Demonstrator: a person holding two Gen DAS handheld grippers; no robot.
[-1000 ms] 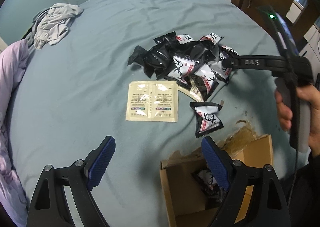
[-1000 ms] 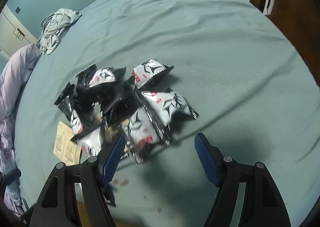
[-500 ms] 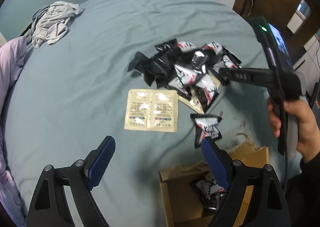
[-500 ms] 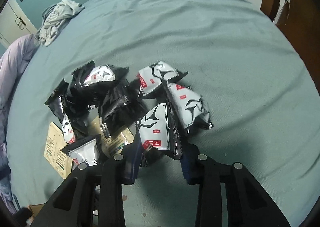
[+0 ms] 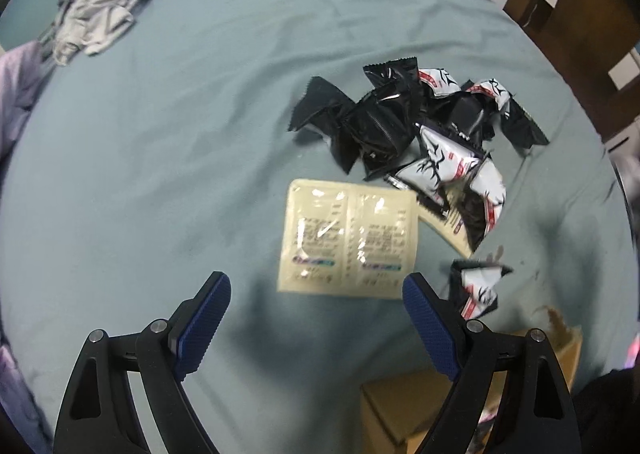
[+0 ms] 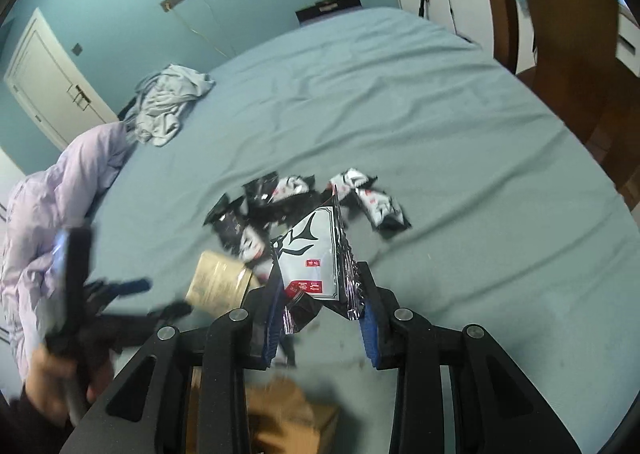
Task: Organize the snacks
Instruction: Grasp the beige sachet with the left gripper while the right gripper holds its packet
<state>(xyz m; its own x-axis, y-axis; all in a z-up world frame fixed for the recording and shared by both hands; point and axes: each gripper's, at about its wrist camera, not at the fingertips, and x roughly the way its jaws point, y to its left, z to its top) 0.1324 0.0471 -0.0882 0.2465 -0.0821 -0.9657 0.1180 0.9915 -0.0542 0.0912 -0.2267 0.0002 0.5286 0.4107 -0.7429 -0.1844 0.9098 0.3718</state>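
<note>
A pile of black-and-white snack packets [image 5: 432, 134] lies on the teal bed; it also shows in the right wrist view [image 6: 296, 206]. My right gripper [image 6: 320, 310] is shut on one white snack packet [image 6: 312, 262] and holds it above the bed, near the cardboard box [image 6: 288, 418]. My left gripper [image 5: 316, 318] is open and empty, just in front of a pair of beige sachets [image 5: 348, 238]. A single packet [image 5: 478, 286] lies beside its right finger. The box [image 5: 472, 390] sits at lower right.
Grey clothes [image 5: 104, 18] lie at the far left of the bed, with a lilac duvet [image 6: 48, 222] at the left edge. A wooden chair [image 5: 584, 22] stands at the right. My left hand and gripper [image 6: 76, 294] show blurred in the right wrist view.
My right gripper has closed on a white packet and lifted it off the pile, back toward the box. My left gripper has moved forward toward the beige sachets.
</note>
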